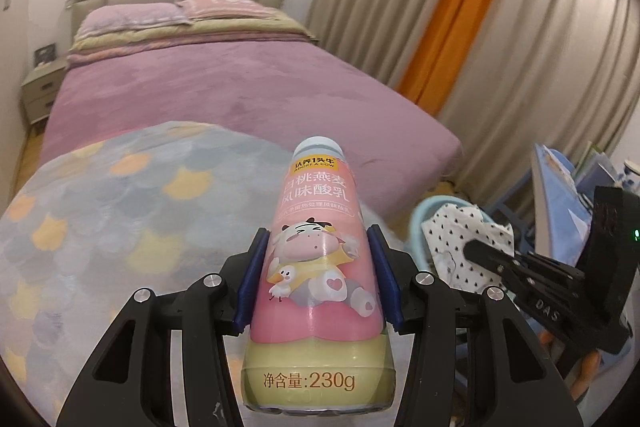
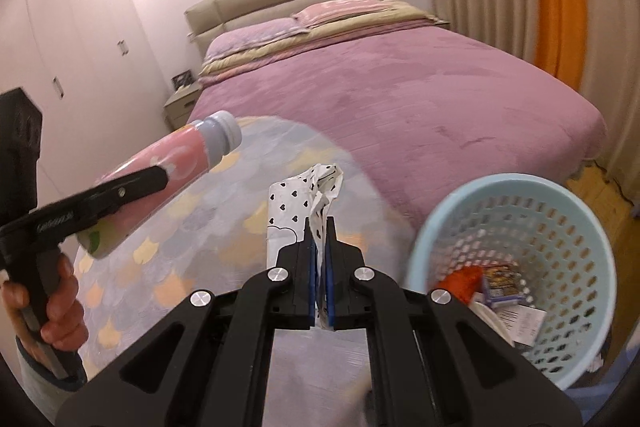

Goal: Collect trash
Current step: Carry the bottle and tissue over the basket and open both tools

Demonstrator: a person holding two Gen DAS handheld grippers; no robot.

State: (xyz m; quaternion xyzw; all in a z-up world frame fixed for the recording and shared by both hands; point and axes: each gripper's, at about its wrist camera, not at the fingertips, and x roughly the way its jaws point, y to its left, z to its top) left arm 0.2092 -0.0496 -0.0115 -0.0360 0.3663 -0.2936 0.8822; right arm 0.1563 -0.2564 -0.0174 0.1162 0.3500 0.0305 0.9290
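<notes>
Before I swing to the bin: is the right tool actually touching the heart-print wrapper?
Touching. The right wrist view shows the right tool shut on the heart-print wrapper, its blue pads pressed against the crumpled sheet on both sides.

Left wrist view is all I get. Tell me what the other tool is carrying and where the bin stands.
Observer: The right tool is shut on a white wrapper printed with small black hearts.
Operator: Now the bin.
Observer: The pale blue basket sits to the right of that tool, by the foot of the bed; your view shows only a sliver of its rim.
Operator: Say whether it is empty.
Observer: No. An orange scrap, a small printed packet and a paper slip lie at its bottom.
</notes>
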